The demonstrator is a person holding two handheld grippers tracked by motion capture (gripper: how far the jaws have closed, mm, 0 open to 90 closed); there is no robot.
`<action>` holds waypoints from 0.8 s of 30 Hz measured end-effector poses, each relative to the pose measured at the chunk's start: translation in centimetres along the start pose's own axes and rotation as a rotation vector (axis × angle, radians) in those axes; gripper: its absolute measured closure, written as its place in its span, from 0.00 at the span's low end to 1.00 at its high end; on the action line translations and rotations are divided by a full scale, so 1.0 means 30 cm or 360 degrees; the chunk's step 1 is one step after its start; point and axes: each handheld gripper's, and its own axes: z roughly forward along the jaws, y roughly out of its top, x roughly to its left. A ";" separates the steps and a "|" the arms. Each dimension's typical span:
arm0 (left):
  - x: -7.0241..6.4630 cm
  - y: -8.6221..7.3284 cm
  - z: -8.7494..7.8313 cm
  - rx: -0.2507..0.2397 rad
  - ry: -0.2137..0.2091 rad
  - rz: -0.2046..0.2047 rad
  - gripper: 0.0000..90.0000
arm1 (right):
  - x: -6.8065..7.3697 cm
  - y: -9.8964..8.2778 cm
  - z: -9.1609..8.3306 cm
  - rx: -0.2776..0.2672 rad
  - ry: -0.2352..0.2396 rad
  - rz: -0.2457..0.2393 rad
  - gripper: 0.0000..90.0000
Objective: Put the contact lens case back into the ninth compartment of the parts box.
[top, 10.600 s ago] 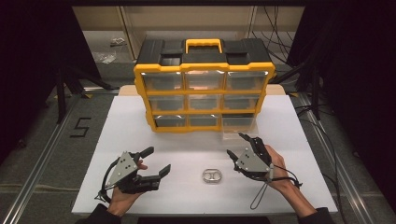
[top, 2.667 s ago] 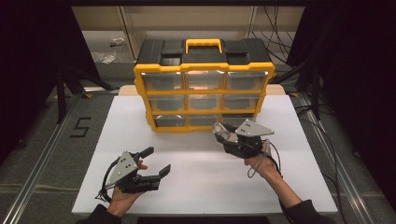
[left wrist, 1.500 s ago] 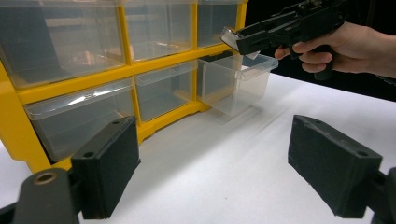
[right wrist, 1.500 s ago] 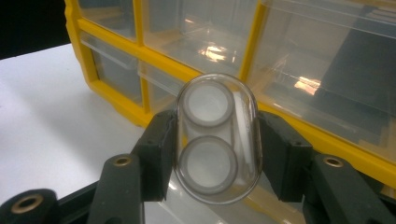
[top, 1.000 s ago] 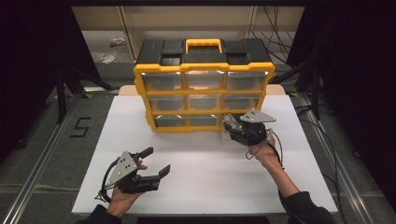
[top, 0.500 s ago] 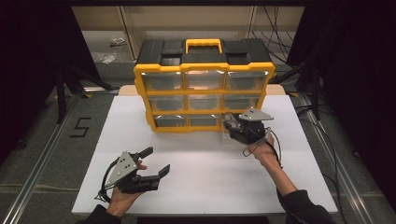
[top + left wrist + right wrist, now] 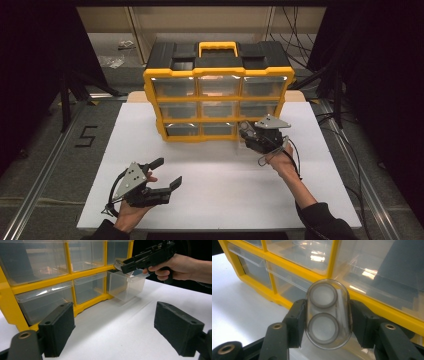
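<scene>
A clear oval case [image 7: 328, 313] with two grey rings inside is clamped between the pads of my right gripper [image 7: 246, 132]. That gripper hovers at the bottom right corner of the yellow drawer cabinet [image 7: 217, 100], over a clear drawer [image 7: 126, 287] that is pulled out of the lowest row. The left gripper view shows the right gripper [image 7: 120, 265] with its tip above that drawer's open top. My left gripper [image 7: 167, 172] rests low over the white board near the front left, jaws wide apart and nothing between its pads [image 7: 57, 330].
The cabinet has three rows of clear drawers and a black top with a yellow handle [image 7: 217, 48]. It stands at the back of the white board [image 7: 225, 195]. Dark floor and metal rails [image 7: 45, 175] flank the board.
In the oldest frame the clear case lay on the board in front of the right gripper. The right gripper has since carried it up to the cabinet's bottom right drawer. Over the last second nothing visibly moved.
</scene>
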 end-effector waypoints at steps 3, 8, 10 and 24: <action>0.000 0.000 -0.001 -0.0001 -0.0001 0.0002 0.18 | 0.001 0.004 0.000 0.0011 -0.0010 0.0000 0.55; -0.001 0.000 -0.001 0.0002 -0.0001 0.0006 0.18 | 0.002 0.005 0.003 0.0038 -0.0006 -0.0006 0.55; -0.001 0.000 -0.001 -0.0002 -0.0002 0.0004 0.18 | 0.005 0.005 0.003 0.0035 0.0003 -0.0014 0.54; -0.002 0.000 -0.002 -0.0001 0.0000 0.0010 0.18 | 0.009 0.034 -0.030 -0.0031 -0.0020 -0.0037 0.48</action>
